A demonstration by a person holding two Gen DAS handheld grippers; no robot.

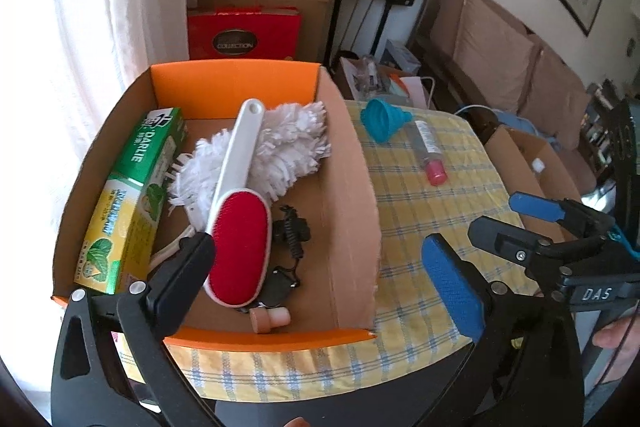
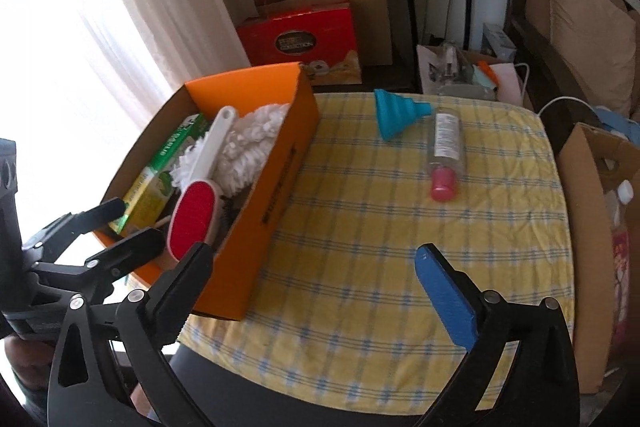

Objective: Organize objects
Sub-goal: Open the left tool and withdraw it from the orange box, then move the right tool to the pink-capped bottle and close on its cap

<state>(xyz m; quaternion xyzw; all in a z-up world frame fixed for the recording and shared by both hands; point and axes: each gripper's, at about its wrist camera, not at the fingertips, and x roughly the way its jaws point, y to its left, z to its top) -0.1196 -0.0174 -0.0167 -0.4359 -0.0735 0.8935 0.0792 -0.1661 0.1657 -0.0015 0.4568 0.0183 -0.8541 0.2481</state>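
Now both grippers' fingers (image 1: 450,283) wide (empty)

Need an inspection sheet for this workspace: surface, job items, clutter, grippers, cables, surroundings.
Surface: table under yellow plaid cloth.
Job items: orange box holds lint brush, white duster, toothpaste carton; blue funnel and pink-capped bottle lie on the cloth.
Clutter: nothing seen.
Grippers: left gripper and right gripper open, empty.
Cables: white cable beyond the table.
Surroundings: red gift boxes, sofa.
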